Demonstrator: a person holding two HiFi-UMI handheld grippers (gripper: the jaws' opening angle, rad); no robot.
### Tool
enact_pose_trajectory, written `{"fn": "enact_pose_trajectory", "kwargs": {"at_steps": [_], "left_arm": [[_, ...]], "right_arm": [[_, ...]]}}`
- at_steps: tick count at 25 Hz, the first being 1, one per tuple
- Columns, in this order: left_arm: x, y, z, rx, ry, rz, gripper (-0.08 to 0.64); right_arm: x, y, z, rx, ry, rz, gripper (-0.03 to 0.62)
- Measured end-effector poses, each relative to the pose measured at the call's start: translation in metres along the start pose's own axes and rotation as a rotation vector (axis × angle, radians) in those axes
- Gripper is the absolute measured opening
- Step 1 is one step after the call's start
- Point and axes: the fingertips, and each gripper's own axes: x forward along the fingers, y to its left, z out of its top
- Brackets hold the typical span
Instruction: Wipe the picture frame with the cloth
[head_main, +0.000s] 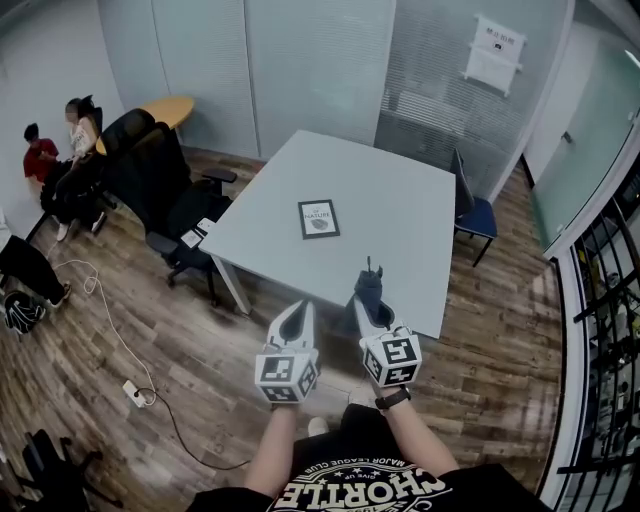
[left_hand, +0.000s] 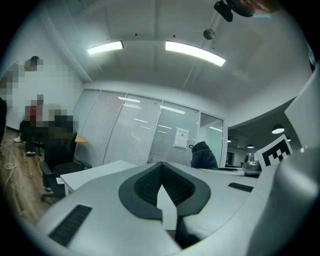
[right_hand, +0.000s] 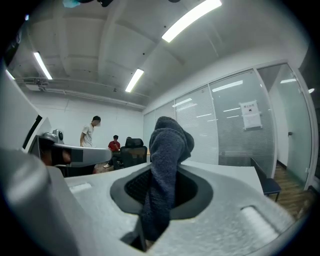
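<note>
Fuzzy dark cloth (right_hand: 167, 165); smooth matt grey table (head_main: 400, 200); wood-plank floor (head_main: 200, 340); frosted glass walls (head_main: 300, 70).

The small dark-rimmed picture frame (head_main: 319, 219) lies mid-way on the pale square table (head_main: 400, 190), ahead of your left gripper (head_main: 299, 308) and right gripper (head_main: 369, 298). Black office chairs (head_main: 150, 170) stand left of the table, a blue chair (head_main: 478, 213) right.

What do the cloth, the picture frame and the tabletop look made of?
Cloth: dark grey-blue terry or microfibre, going by its fuzzy nap and soft folds. Picture frame: thin dark border; wood or plastic, too small to tell. Table: smooth, uniform pale grey top; probably laminate.
</note>
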Motion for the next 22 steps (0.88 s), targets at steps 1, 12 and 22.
{"fn": "enact_pose_trajectory", "kwargs": {"at_steps": [1,12,22], "left_arm": [[-0.004,0.001,-0.003,-0.001,-0.001,-0.002,0.005],[-0.045,0.024,-0.017,0.003,-0.027,-0.004,0.006],[0.019,0.045,-0.011,0.038,-0.018,0.021,0.006]], "right_arm": [[-0.001,0.004,-0.001,0.004,-0.007,-0.002,0.074],[0.0,0.065,-0.015,-0.021,-0.03,0.026,0.074],[0.058,0.028,-0.014,0.004,-0.029,0.046,0.074]]}}
